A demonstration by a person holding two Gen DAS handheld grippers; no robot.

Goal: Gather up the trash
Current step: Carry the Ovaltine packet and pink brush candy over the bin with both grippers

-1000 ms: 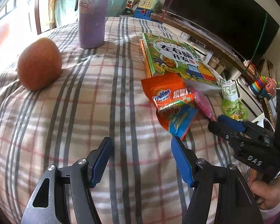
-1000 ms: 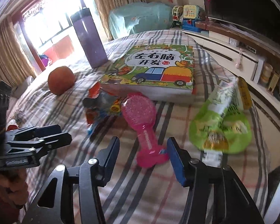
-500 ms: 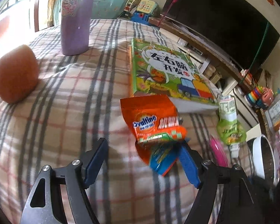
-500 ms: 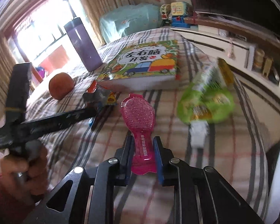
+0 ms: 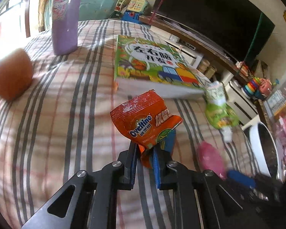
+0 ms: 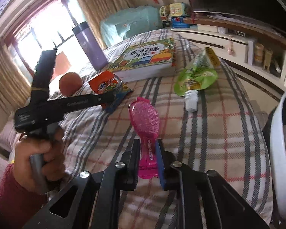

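Plaid blanket (image 5: pixel 47 126) covers the bed; dark TV and toy shelves behind.

Left wrist view: left gripper (image 5: pixel 145 160) has just been closing and now pinches the lower end of an orange wrapper (image 5: pixel 143 122), print reading "Ovaltine". Wrapper sits mid-blanket, just before the book (image 5: pixel 152 66), whose cover carries large Chinese characters. Bottle (image 5: pixel 65 17) and a brown fruit (image 5: pixel 12 74) rest toward the far left edge. Green pouch (image 5: pixel 220 110) lies near the right edge, not yet collected.

Right wrist view: right gripper (image 6: pixel 149 160) is clamped on the stem of a pink wrapper (image 6: pixel 145 118), blade forward; small print unreadable. White bin (image 6: pixel 278 152) stands off the right edge, probably where both pieces go. Hand (image 6: pixel 42 156) grips the left tool's handle.
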